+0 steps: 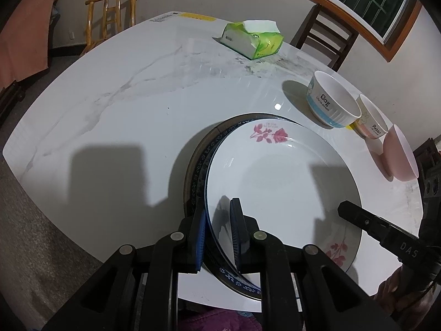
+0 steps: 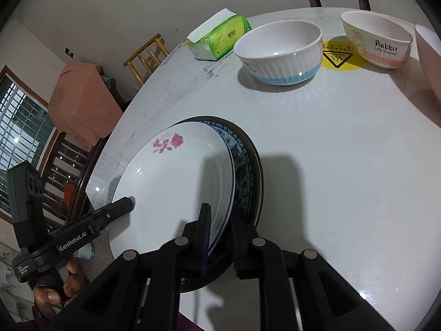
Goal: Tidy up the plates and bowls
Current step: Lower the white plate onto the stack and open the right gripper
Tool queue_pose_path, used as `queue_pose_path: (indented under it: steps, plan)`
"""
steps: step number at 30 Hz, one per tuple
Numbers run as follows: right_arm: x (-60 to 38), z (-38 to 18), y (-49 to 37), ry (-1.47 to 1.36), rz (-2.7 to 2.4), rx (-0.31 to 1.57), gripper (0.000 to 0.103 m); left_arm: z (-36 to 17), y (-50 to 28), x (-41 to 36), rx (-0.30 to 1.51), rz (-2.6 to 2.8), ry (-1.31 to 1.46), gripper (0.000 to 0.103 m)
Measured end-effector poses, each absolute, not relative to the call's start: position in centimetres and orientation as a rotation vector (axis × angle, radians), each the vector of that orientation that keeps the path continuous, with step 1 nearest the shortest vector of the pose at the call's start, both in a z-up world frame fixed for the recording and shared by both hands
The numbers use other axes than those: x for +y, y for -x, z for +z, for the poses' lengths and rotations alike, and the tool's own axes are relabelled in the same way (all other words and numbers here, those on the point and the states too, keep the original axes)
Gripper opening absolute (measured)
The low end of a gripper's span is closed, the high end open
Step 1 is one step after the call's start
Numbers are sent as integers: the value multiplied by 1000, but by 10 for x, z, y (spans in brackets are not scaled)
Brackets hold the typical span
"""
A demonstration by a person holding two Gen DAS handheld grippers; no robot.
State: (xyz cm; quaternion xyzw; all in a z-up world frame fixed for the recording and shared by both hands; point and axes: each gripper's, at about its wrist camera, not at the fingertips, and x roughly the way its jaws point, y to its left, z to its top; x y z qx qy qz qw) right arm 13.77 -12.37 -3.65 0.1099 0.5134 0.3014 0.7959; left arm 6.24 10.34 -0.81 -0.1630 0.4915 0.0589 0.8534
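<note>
- The left gripper [image 1: 219, 230] has its blue-padded jaws clamped on the near rim of the rose plate [image 1: 281, 176], one pad over the rim and one under it, at about seven o'clock on the plate.
- The right gripper [image 2: 220, 237] has its jaws closed on the same white plate at its opposite edge, about four o'clock as the right wrist camera sees it.
- Each gripper shows as a black finger in the other's view, and a hand [image 2: 55, 289] wraps the left handle.
- The rose plate tops a stack: under it sits a blue-patterned plate [image 2: 242, 171], and under that a dark-rimmed plate [image 1: 197, 162], all near the front edge of the tabletop [image 1: 110, 115].
- Past the stack, toward one o'clock, stands a white bowl with a blue band [image 1: 332, 100], upright.
- Just beside it, toward two o'clock, stands the Rabbit bowl [image 2: 377, 40], and then a pink bowl [image 1: 399, 154]; from the left view they seem to touch, though I cannot tell for sure.
- A yellow warning sticker [image 2: 340, 56] lies on the tabletop between the first two bowls.
- At twelve o'clock, well apart, lies a green tissue pack [image 1: 253, 40].
- Chairs stand around the tabletop, a light wooden chair [image 1: 111, 19] at ten o'clock.
</note>
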Motion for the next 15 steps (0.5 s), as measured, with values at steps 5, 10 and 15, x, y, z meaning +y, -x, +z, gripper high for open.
queue_pose_path:
  steps: [5,10,15]
  plan:
    - [-121,-34,-135,-197,640,1083,15,-2,-61,103,1002,145,303,13]
    - [-120,-35,-134,-188,637,1081,15,4,-61,103,980,148,290,13]
    - [-115,-31,-130,-137,627,1061,16,3,-61,103,980,148,291,13]
